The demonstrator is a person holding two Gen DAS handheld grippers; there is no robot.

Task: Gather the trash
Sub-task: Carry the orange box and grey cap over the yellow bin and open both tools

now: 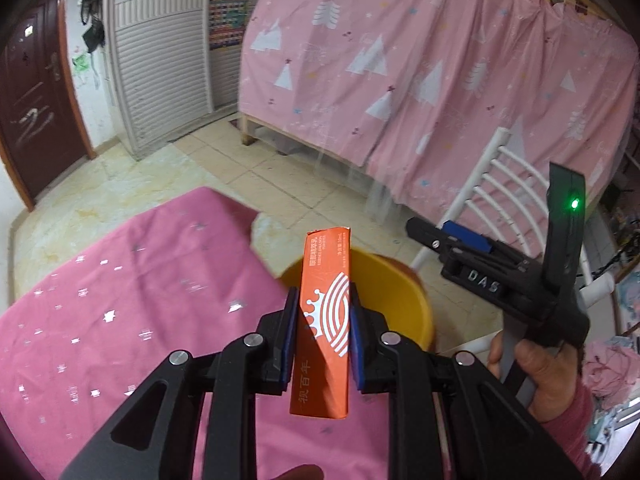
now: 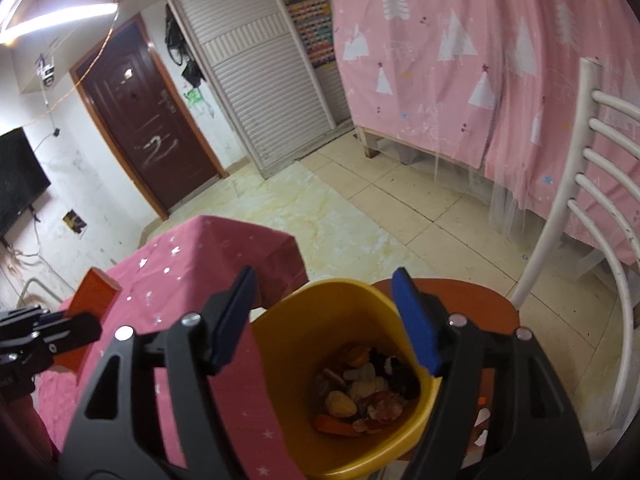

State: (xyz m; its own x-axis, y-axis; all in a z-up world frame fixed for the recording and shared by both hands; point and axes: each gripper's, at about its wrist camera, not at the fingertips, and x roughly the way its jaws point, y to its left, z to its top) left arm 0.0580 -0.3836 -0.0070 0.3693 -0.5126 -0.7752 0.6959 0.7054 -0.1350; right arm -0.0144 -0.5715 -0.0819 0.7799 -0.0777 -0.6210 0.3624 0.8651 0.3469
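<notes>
My left gripper (image 1: 323, 300) is shut on a long orange carton (image 1: 324, 316) with white print, held above the pink table's right edge, close to the yellow bin (image 1: 400, 292). The same carton (image 2: 94, 292) shows at the left of the right wrist view, in the left gripper (image 2: 60, 336). My right gripper (image 2: 324, 292) stands open over the yellow bin (image 2: 304, 344) with nothing between its blue pads (image 2: 416, 324). Food scraps and peels (image 2: 368, 392) lie at the bin's bottom. The right gripper (image 1: 440, 240) appears beyond the bin in the left wrist view, held by a hand (image 1: 540, 372).
The table wears a pink cloth with silver stars (image 1: 120, 320). The bin sits on a chair seat (image 2: 460, 292) with a white slatted back (image 2: 592, 184). A pink curtain (image 1: 440, 60) hangs behind; tiled floor (image 2: 360, 220), a dark door (image 2: 148, 128) and a shutter cabinet (image 2: 260, 80) lie beyond.
</notes>
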